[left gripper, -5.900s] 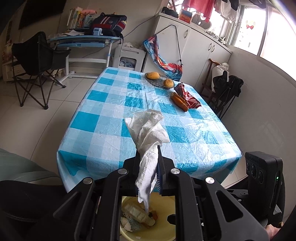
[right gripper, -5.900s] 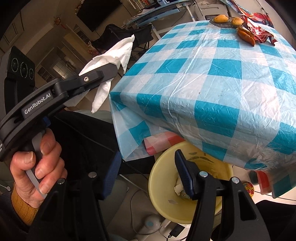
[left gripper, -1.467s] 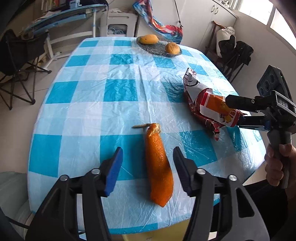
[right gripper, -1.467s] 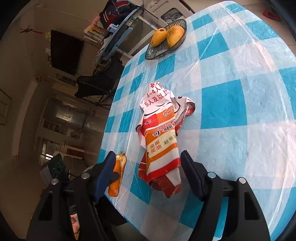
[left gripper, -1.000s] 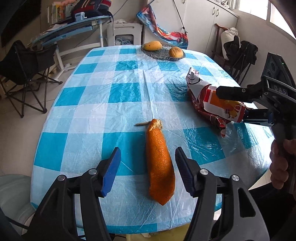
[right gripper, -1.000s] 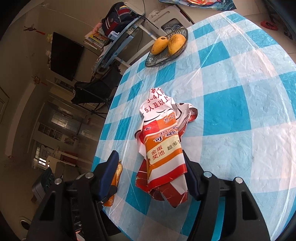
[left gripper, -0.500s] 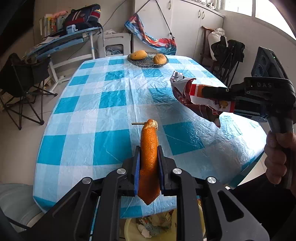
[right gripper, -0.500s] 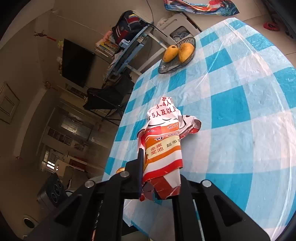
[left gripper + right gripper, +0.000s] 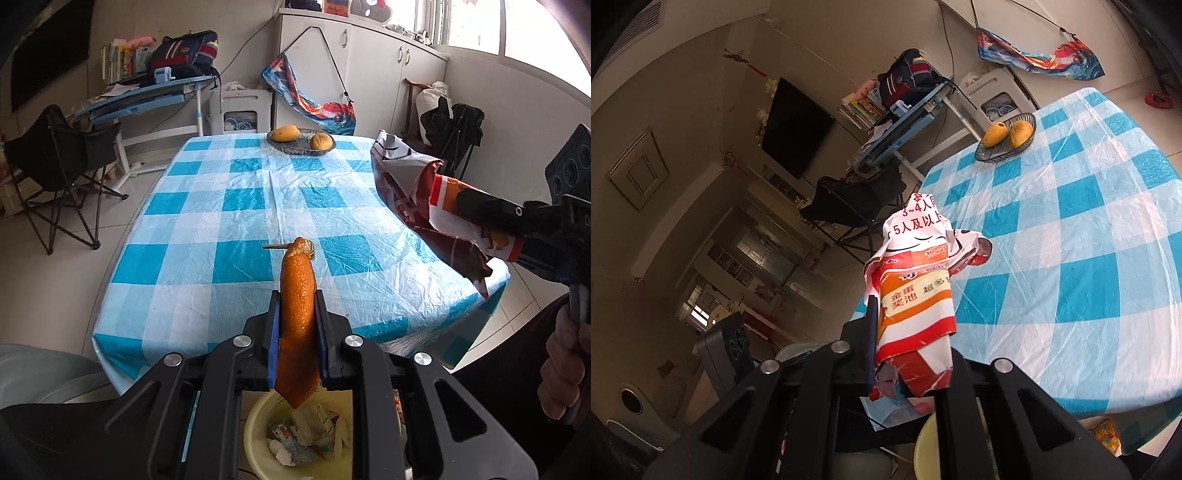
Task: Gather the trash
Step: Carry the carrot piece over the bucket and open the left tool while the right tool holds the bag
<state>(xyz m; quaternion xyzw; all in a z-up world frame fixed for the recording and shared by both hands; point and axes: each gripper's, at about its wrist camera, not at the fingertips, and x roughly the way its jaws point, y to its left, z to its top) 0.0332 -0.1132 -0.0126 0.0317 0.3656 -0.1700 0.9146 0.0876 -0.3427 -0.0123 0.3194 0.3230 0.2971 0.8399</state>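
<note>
My left gripper (image 9: 295,325) is shut on a long orange peel (image 9: 297,295) and holds it upright in the air, above a yellow bin (image 9: 258,435) that holds paper scraps. My right gripper (image 9: 908,328) is shut on a crumpled red, orange and white snack wrapper (image 9: 916,280). In the left wrist view the wrapper (image 9: 424,199) and right gripper (image 9: 491,218) hang off the table's right edge. The bin's rim (image 9: 923,446) shows below the right gripper.
The table with a blue and white checked cloth (image 9: 221,221) stretches ahead. A fruit bowl (image 9: 301,142) with two mangoes stands at its far end. A black folding chair (image 9: 55,162) is at the left, another (image 9: 454,133) at the far right.
Both grippers have pulled back from the table and risen, carrying the peel and the wrapper. The bin shows more fully under the left gripper.
</note>
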